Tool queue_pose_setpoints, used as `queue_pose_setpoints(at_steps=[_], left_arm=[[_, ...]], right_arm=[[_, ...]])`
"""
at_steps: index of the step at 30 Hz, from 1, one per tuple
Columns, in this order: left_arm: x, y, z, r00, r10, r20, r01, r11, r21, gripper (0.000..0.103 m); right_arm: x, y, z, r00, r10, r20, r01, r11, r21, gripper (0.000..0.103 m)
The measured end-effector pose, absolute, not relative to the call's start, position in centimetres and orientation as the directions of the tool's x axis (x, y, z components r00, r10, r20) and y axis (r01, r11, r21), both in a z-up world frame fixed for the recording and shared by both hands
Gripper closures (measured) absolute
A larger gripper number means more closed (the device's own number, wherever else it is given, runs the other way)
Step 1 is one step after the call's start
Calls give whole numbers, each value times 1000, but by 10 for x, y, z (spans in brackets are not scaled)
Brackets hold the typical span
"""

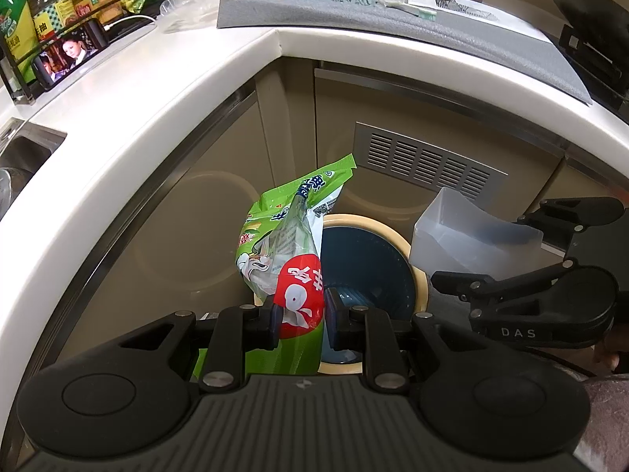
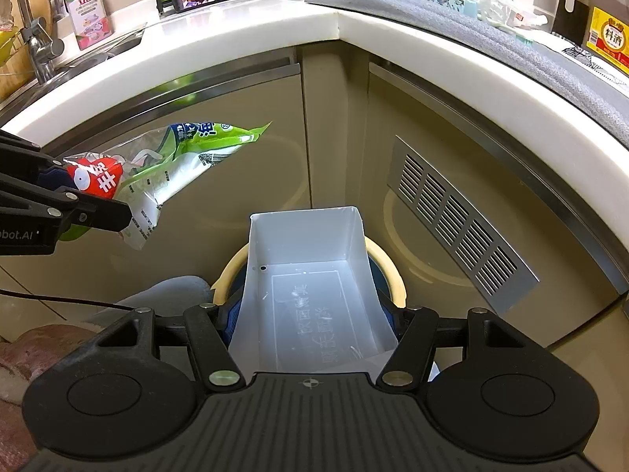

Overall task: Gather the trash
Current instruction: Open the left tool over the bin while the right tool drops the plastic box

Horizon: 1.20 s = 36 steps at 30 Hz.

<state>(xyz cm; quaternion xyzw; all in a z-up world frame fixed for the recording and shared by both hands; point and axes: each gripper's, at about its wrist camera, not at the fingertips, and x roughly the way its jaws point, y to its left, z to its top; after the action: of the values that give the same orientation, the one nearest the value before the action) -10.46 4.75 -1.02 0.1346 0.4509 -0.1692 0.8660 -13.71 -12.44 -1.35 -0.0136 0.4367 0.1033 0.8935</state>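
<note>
Bright even indoor light, soft glare on cabinet doors point(image 2: 243, 149), strong fisheye bending (edges especially), sharp focus

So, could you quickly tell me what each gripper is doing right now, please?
Left gripper: shut on the green snack bag, above the trash bin.
Right gripper: shut on the clear plastic box, over the bin.

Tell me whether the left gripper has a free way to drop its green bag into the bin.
Probably yes. The left gripper holds the green bag above the bin; nothing lies between, though the clear box hangs over the bin's other side.
</note>
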Motion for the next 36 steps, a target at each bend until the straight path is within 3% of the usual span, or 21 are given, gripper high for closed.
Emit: queue_pose_setpoints(at_steps=[36], left_arm=[[-9,21,-107,280,-137,-950,435,900,-2,79]], right_arm=[[-42,-131,-117,435,128,-891,-166,984,60,38]])
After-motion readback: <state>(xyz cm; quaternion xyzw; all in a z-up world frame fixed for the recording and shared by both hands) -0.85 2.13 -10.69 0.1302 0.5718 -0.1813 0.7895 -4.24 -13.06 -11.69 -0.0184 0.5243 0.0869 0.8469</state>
